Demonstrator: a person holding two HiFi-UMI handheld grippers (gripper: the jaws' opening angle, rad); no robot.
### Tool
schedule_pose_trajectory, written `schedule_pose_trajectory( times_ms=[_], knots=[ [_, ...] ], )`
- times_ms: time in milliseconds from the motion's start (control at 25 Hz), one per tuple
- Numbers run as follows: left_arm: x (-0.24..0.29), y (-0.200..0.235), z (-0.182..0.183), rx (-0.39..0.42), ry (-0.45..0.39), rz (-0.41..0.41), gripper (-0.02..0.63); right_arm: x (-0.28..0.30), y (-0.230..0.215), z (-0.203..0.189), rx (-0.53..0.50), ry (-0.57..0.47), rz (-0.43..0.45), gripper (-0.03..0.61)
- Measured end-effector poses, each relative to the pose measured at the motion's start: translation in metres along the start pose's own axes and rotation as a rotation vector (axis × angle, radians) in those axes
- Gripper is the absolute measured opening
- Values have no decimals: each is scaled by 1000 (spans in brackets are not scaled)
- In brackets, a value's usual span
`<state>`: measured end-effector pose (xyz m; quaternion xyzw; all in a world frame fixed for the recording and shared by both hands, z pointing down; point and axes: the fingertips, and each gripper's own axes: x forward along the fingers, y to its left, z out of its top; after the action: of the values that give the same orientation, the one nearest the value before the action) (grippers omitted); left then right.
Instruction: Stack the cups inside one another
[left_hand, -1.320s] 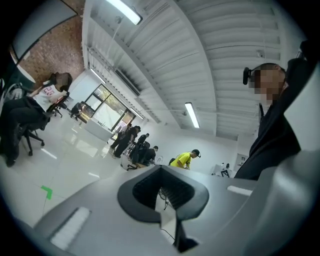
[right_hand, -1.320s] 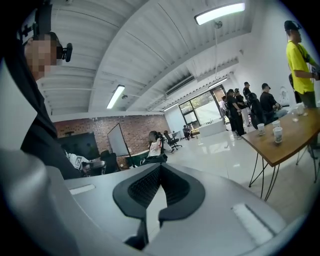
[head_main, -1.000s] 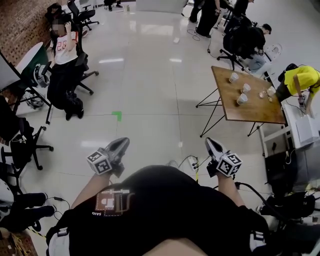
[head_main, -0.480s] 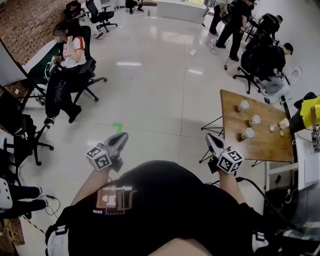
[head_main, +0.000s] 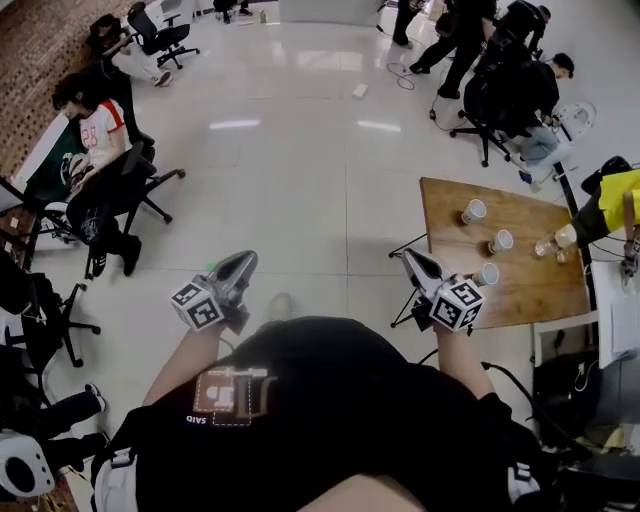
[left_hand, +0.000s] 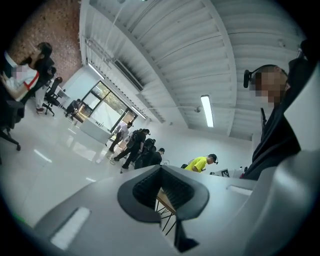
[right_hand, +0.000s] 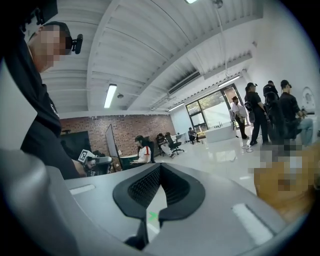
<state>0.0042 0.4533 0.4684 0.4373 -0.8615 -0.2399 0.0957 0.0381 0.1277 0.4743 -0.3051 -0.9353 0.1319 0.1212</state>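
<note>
Both grippers are held out level in front of the person, and neither has anything in it. The left gripper has its jaws pressed fully together. In the left gripper view the ribbed pads meet at the tip, with only open floor and far-off people beyond. The right gripper is closed the same way, and its own view shows the pads touching with nothing between them.

The cups are on the wooden bench to the person's right, well clear of both grippers. Three white ones stand apart from each other in a loose line, none inside another. A person in yellow leans in at the far end of the bench.

A second ago the bench was further off, up toward the right. Now its near corner sits just beside the tip of the right gripper in the head view, and the cups look closer. The seated person in a white shirt has slid toward the left edge. Both sets of jaws are shut just as they were before.
</note>
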Motion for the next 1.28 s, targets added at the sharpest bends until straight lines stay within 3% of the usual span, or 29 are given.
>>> schedule_pose_trajectory(
  times_ms=[360, 600, 960, 1120, 1280],
  knots=[
    [148, 107, 33, -28, 89, -220, 0, 64, -79, 33, 8, -30, -196, 14],
    [220, 166, 82, -3, 139, -310, 2, 124, -109, 63, 14, -50, -253, 14],
    [292, 198, 56, -69, 184, -307, 2, 155, -170, 65, 51, -15, -241, 14],
    [316, 174, 56, -43, 150, -279, 2, 156, -208, 78, 58, -13, -169, 14],
    [316, 162, 57, -10, 116, -182, 2, 159, -228, 86, 43, 12, -59, 14]
  ],
)
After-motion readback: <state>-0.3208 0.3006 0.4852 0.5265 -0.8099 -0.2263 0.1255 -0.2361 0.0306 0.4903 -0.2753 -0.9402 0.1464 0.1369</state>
